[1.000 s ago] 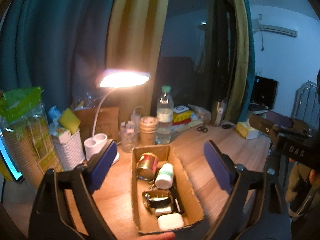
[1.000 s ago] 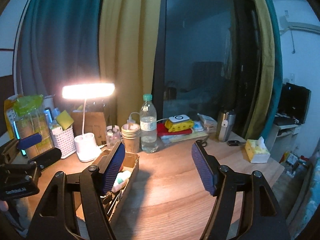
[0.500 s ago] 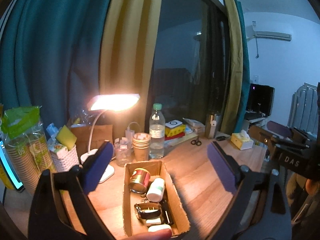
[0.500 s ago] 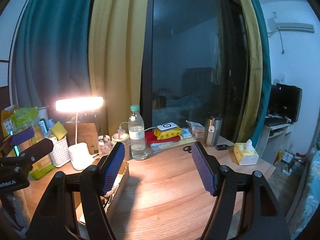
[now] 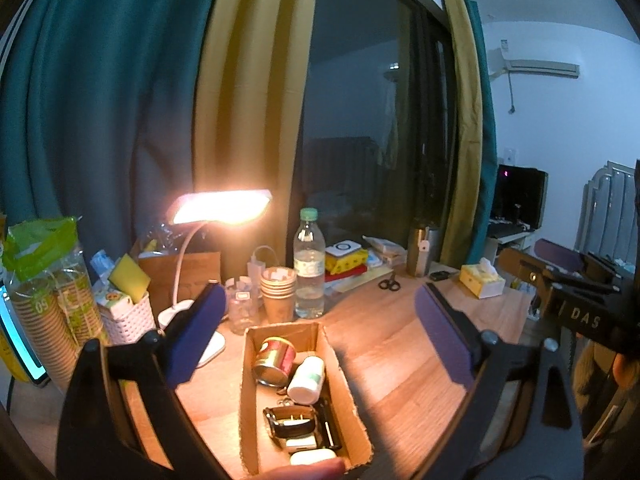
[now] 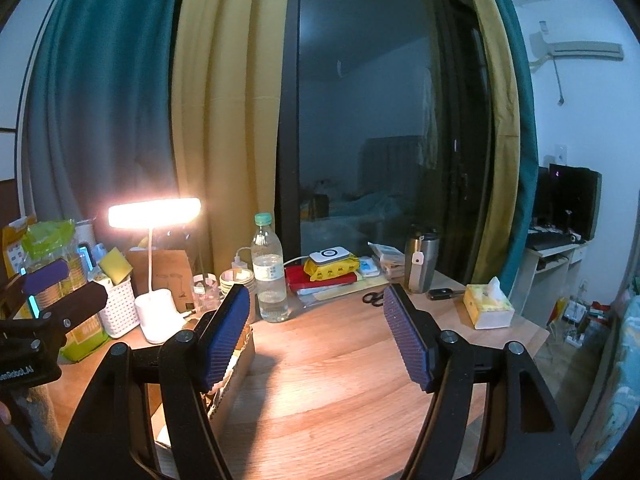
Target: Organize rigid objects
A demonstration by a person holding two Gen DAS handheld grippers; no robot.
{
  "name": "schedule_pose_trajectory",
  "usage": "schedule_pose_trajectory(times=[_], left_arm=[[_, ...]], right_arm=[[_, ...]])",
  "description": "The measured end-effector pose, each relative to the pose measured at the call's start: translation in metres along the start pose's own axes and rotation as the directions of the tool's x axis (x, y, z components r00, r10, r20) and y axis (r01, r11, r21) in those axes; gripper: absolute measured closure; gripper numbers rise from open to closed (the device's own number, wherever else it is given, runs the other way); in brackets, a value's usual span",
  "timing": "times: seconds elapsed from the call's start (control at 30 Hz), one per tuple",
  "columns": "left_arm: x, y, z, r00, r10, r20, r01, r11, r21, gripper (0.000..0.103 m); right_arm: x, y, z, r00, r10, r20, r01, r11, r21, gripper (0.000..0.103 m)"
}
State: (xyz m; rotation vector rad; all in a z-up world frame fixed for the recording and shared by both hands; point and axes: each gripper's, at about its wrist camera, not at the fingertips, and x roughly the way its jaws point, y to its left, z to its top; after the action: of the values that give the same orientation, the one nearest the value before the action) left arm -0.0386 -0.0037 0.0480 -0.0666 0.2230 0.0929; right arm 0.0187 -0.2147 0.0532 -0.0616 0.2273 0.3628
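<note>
On the left of the tabletop [image 5: 384, 344], a white basket [image 5: 126, 316] and a lit desk lamp [image 5: 222, 208] are seen, with paper cups [image 5: 279, 286] and a water bottle [image 5: 309, 264] behind a cardboard box [image 5: 256, 392]. The rigid objects are gathered inside this box: a red tin can [image 5: 274, 360] lies at the far end, a white pill bottle [image 5: 307, 374] lies just beside it, a wristwatch [image 5: 291, 422] is placed nearer, and a white case [image 5: 314, 456] rests at the near end. A dark flat item lies beside the wristwatch, but it is too blurred to be named.

It is judged that the sorting is at or near its end, or that a pause between two placements is shown, because no loose object is seen on the open wood to the right of the box. If something remains, it would have to be found first, and then approached from above with the fingers spread.

The left gripper [image 5: 316, 340] is held above the box, its fingers wide apart, nothing is held and nothing is touched. The right gripper [image 6: 316, 332] is held over the bare wood to the right of the box, its fingers also wide apart and empty. Further right, scissors [image 6: 373, 298] and a tissue box [image 6: 489, 308] are lying well apart from the box.
</note>
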Motion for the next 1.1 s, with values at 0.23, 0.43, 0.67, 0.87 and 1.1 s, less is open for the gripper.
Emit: schedule_pose_trajectory(times=[0.23, 0.43, 0.67, 0.87, 1.1], left_arm=[[0.0009, -0.0012, -0.0016, 1.0, -0.001, -0.008, 0.001, 1.0, 0.005, 0.007], [0.0008, -0.0015, -0.0023, 1.0, -0.006, -0.008, 0.006, 1.0, 0.007, 0.007], [-0.0016, 0.0007, -0.0019, 1.0, -0.002, -0.002, 0.002, 1.0, -0.004, 0.007], [-0.0036, 0.0062, 0.0005, 1.0, -0.004, 0.003, 0.004, 1.0, -0.019, 0.007], [-0.0041, 0.0061, 0.0011, 1.0, -0.005, 0.005, 0.005, 1.0, -0.015, 0.007]], right_arm=[[-0.0001, 0.0006, -0.001, 1.0, -0.001, -0.002, 0.001, 1.0, -0.002, 0.03], [0.0006, 0.0011, -0.0011, 1.0, -0.001, -0.002, 0.001, 1.0, -0.002, 0.03], [0.0007, 0.0013, -0.001, 1.0, -0.002, -0.003, 0.002, 1.0, -0.002, 0.03], [0.0006, 0.0013, -0.001, 1.0, -0.001, -0.001, 0.001, 1.0, -0.001, 0.03], [0.0005, 0.0012, -0.001, 1.0, -0.001, -0.002, 0.001, 1.0, -0.001, 0.03]])
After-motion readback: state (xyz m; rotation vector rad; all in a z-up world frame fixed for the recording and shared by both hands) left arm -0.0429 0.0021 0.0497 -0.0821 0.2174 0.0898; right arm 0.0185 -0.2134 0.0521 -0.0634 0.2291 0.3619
